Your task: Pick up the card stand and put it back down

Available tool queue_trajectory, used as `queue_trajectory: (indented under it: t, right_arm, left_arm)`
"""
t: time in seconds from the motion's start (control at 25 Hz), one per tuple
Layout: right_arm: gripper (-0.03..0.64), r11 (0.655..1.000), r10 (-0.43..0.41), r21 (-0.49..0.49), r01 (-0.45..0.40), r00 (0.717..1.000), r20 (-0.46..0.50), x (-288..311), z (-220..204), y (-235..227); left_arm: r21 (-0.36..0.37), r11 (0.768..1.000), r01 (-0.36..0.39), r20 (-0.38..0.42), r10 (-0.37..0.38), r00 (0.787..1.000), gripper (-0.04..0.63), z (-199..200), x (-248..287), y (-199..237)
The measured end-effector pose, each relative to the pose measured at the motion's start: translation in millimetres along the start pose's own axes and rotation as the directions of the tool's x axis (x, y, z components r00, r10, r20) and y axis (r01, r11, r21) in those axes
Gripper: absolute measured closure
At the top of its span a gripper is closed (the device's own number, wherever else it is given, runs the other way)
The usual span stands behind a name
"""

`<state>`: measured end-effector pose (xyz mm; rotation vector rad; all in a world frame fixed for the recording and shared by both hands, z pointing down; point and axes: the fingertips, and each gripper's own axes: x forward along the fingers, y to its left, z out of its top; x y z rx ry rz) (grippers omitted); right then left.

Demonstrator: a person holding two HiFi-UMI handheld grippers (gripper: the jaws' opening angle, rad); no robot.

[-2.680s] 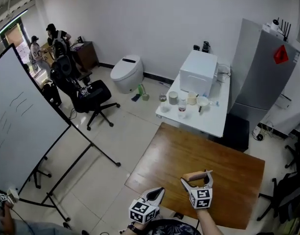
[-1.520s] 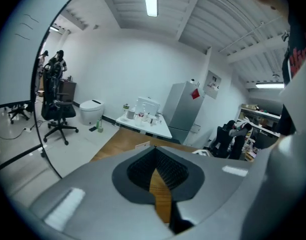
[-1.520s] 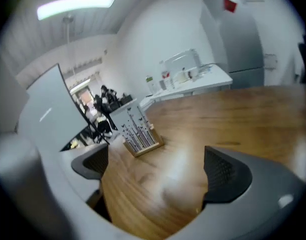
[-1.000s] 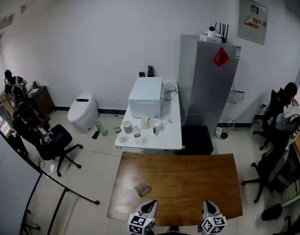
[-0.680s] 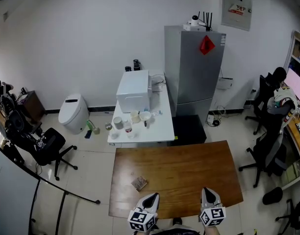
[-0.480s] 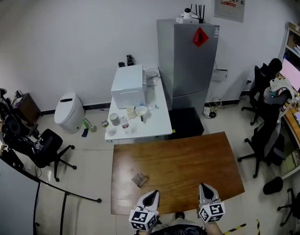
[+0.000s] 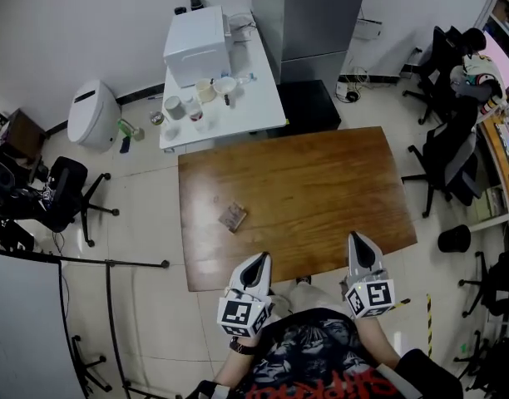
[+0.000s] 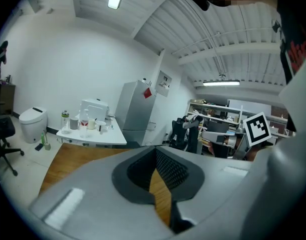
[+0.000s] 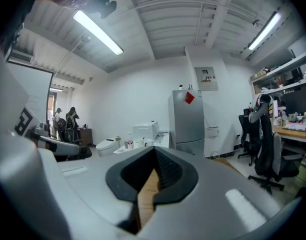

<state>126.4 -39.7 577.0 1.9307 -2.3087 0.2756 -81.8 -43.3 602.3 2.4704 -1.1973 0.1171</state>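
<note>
The card stand (image 7: 232,216), a small brownish block, lies on the left part of the brown wooden table (image 7: 321,189) in the head view. My left gripper (image 7: 260,259) hovers at the table's near edge, a short way in front of and to the right of the stand, shut with nothing in it. My right gripper (image 7: 355,238) hangs over the near edge further right, also shut and empty. In the left gripper view the jaws (image 8: 155,156) meet over the tabletop. The right gripper view shows its jaws (image 9: 154,154) closed the same way. Neither gripper view shows the stand.
Behind the brown table stands a white table (image 7: 254,98) with cups, bottles and a white box (image 7: 196,33), beside a grey fridge (image 7: 308,7). Office chairs (image 7: 446,160) stand at the right, another chair (image 7: 59,194) at the left. A whiteboard (image 7: 22,322) fills the lower left.
The head view has tipped down, so the table and card stand now sit higher in the picture. Both grippers stay shut at the near edge.
</note>
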Motion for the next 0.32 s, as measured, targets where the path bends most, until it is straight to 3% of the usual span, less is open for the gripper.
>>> queue_trajectory:
  t: [0.12, 0.32]
  right_arm:
    - [0.629, 1.000, -0.011, -0.002, 0.011, 1.000, -0.019, -4, -7, 6]
    - [0.629, 0.999, 0.044, 0.016, -0.044, 0.999, -0.007, 3, -11, 25]
  left_arm:
    - [-0.014, 1.000, 0.024, -0.025, -0.024, 0.999, 0.604, -11, -3, -2]
    - [0.062, 0.998, 0.032, -0.034, -0.030, 0.999, 0.604, -11, -1, 0]
